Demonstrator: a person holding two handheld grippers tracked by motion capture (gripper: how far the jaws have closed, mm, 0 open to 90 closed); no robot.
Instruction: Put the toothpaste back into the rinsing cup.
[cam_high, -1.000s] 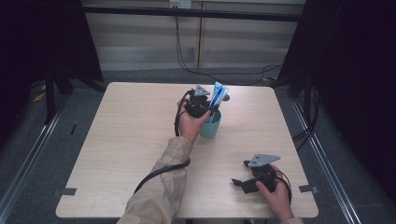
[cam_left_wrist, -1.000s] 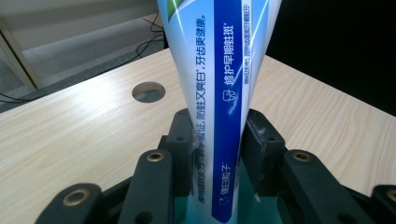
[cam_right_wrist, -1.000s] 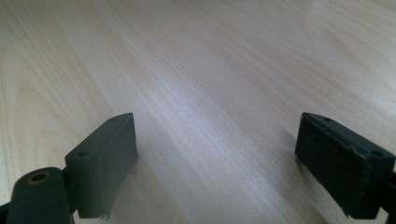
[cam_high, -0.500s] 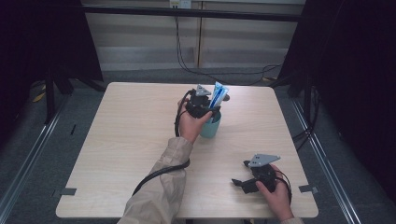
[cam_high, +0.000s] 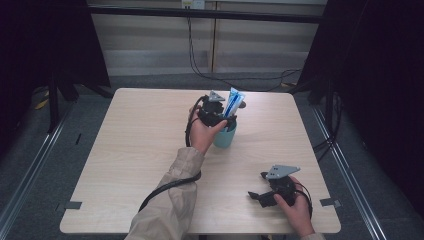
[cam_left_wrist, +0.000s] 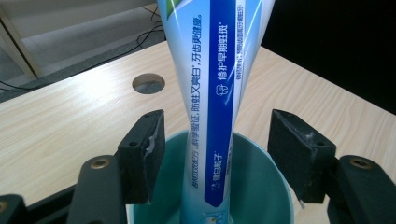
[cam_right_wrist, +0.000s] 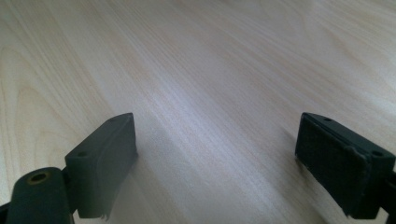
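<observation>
Toothpaste tube (cam_left_wrist: 219, 93) top cut off; base hidden in cup (cam_left_wrist: 261, 186).

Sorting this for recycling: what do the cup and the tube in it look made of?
Cup: probably plastic, with a smooth, matte teal wall and thin, even rim. Tube: likely soft plastic or laminate, with a glossy printed skin that widens upward.

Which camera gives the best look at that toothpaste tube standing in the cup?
The left gripper view: the toothpaste tube stands close up in the teal cup, print readable, between open jaws. The high view shows it small, partly behind the left gripper.
</observation>
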